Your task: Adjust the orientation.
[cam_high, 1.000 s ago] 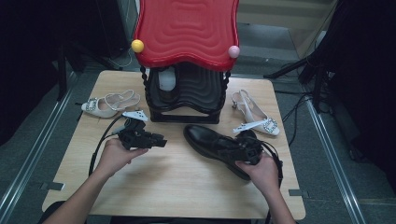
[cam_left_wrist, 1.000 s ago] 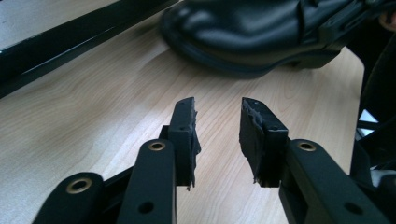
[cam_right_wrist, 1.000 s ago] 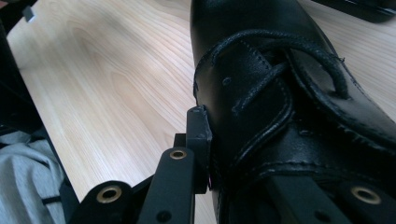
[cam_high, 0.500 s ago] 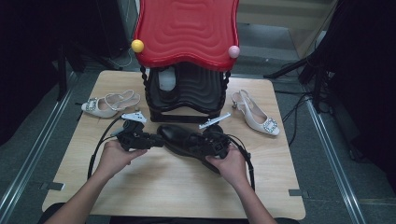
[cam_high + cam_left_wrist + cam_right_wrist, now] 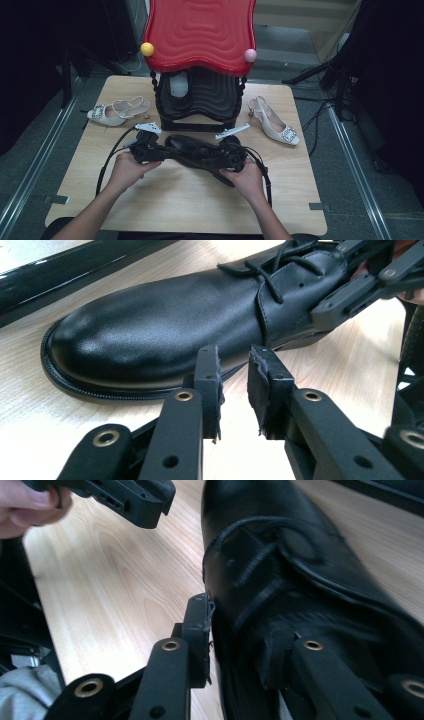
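A black leather lace-up shoe (image 5: 192,147) lies on its sole at the middle of the wooden table (image 5: 175,205), toe to the left. My left gripper (image 5: 159,151) points at the toe. In the left gripper view its jaws (image 5: 234,385) have just been closing; a narrow gap remains, nothing is in it, and the toe cap (image 5: 150,325) lies just past the tips. My right gripper (image 5: 222,152) sits at the laced heel end. In the right gripper view its jaws (image 5: 235,625) have just been opening and straddle the shoe's side wall (image 5: 300,570) without pinching it.
A shoe rack with a red wavy top (image 5: 200,30) and black shelves (image 5: 200,100) stands at the back centre. A white heeled sandal (image 5: 117,110) lies at the back left, another white heel (image 5: 275,125) at the back right. Black cables (image 5: 107,160) trail from both grippers.
My right gripper has carried the black shoe leftward until its toe reached the left gripper, then stopped. The left hand has stayed where it was.
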A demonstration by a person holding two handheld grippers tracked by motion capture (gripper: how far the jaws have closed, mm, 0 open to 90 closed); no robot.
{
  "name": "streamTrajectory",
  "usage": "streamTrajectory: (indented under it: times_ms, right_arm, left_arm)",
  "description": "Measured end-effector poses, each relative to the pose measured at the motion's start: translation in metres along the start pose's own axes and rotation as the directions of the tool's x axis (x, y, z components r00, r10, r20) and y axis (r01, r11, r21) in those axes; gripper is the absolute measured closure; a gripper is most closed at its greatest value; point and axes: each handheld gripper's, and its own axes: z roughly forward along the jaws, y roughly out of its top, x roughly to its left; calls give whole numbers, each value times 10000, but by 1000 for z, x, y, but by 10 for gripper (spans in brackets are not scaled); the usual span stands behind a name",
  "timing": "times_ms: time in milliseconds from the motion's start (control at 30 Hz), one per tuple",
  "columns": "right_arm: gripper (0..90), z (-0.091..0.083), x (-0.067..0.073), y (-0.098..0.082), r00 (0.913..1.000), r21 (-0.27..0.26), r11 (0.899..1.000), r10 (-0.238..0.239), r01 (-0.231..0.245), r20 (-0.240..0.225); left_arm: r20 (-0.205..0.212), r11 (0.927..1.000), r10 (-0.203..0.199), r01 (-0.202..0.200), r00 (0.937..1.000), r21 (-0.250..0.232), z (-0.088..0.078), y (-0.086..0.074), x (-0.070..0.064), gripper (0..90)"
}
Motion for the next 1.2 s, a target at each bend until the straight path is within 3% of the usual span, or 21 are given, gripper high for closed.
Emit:
streamTrajectory:
  times_ms: [100,200,267,333,500,600,667,733,900,1067,1200]
  right_arm:
    - [771,-15,-4,-4,9996,-217,9997,100,-106,-262]
    - [849,-29,-5,-8,9992,-294,9995,87,-99,-387]
    - [900,-34,-6,-9,9992,-318,9994,-149,137,-380]
    - [900,-40,-7,-10,9990,-387,9984,-409,416,203]
    - [900,-58,-20,-10,9979,-992,9946,-242,301,601]
    - [900,-64,-35,-11,9957,-1225,9923,-40,154,925]
    - [900,-65,-43,-11,9941,-1317,9912,-5,149,1085]
    - [900,-65,-51,-10,9939,-1492,9888,199,-36,1080]
    - [900,-56,-64,-10,9930,-1533,9882,235,-54,1162]
    - [900,-33,-67,-12,9922,-945,9955,146,-28,1240]
    - [900,-27,-67,-11,9924,-940,9954,298,-186,1190]
  left_arm:
    - [-194,10000,22,-22,9998,1,0,-1,-3,809]
    - [-119,10000,-29,29,9999,0,1,-1,-5,860]
    - [-152,10000,16,-16,9999,6,2,-1,-7,886]
    - [-211,10000,33,-34,9998,-40,3,-2,-8,893]
    - [-307,9999,-6,1,9995,-146,5,-5,-10,899]
    - [-643,10000,36,-39,9979,-42,11,-7,-14,900]
    - [-775,10000,43,-49,9970,-76,12,-7,-15,900]
    - [-531,9989,-309,289,9981,-374,12,-10,-14,900]
    - [-850,10000,3,-10,9964,-87,18,-15,-18,900]
    - [-846,9998,-50,33,9964,-205,25,-17,-16,900]
    - [-678,10000,5,-4,9977,24,33,-18,-17,900]
